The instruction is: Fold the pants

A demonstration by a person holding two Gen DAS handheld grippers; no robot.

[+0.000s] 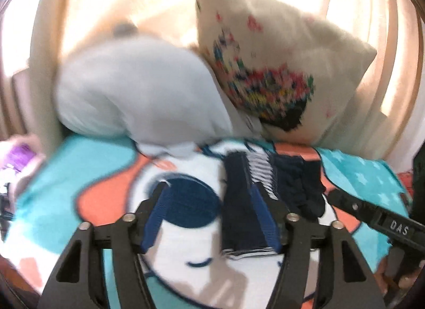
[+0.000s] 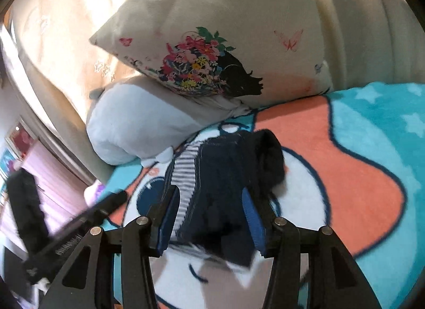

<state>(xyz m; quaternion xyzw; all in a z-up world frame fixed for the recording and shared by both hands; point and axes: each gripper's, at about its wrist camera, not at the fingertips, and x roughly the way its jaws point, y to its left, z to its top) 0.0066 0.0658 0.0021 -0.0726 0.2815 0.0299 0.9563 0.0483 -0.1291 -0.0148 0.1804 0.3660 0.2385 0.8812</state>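
The left gripper (image 1: 209,197) is closest, with its blue pads (image 1: 156,216) spread wide and nothing pinched. The folded pants (image 1: 244,197) (dark blue with a stripy white part) lie flat on the bright blanket (image 1: 87,165), and part of them sits between those open pads. The right gripper (image 2: 208,210) is spread too. The pants (image 2: 220,192) lie between its pads, but the picture is too blurry to tell if the pads touch the cloth. Behind the pants a soft pale blue pillow (image 1: 138,91) leans on the bed end. A cream pillow with flowers (image 2: 212,51) rests on top of it
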